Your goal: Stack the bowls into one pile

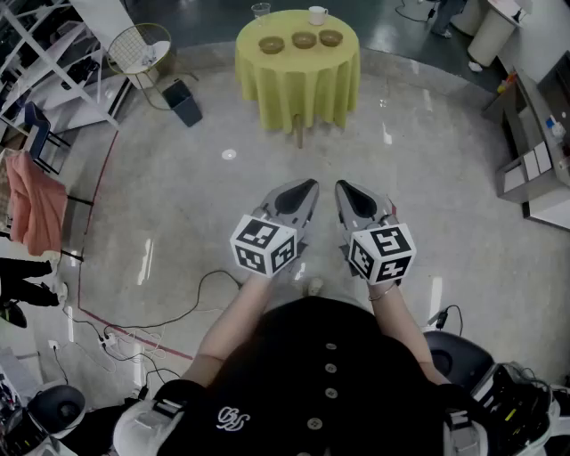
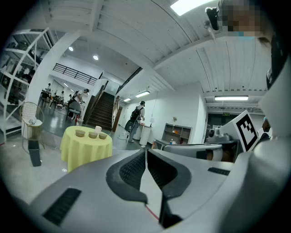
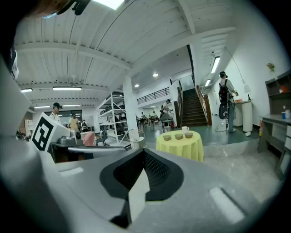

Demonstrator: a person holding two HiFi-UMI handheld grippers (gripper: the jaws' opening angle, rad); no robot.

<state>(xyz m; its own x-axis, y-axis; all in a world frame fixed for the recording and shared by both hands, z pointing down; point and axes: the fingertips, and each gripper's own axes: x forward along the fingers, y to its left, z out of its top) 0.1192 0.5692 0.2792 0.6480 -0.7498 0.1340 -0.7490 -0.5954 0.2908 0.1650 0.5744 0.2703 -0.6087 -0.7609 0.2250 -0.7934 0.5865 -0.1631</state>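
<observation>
Three brown bowls point(image 1: 304, 40) stand in a row on a round table with a yellow cloth point(image 1: 298, 85), far ahead of me. The same bowls point(image 2: 92, 134) show small in the left gripper view, and the bowls point(image 3: 178, 136) likewise in the right gripper view. My left gripper point(image 1: 309, 186) and right gripper point(image 1: 340, 188) are held side by side in front of my body, well short of the table. Both are shut with nothing between their jaws.
A white mug point(image 1: 317, 14) and a clear glass point(image 1: 260, 12) stand at the table's far edge. A wire basket chair point(image 1: 141, 49) and a dark box point(image 1: 184, 102) sit left of the table. Cables point(image 1: 178, 312) lie on the floor. A person with a backpack point(image 3: 225, 98) stands near stairs.
</observation>
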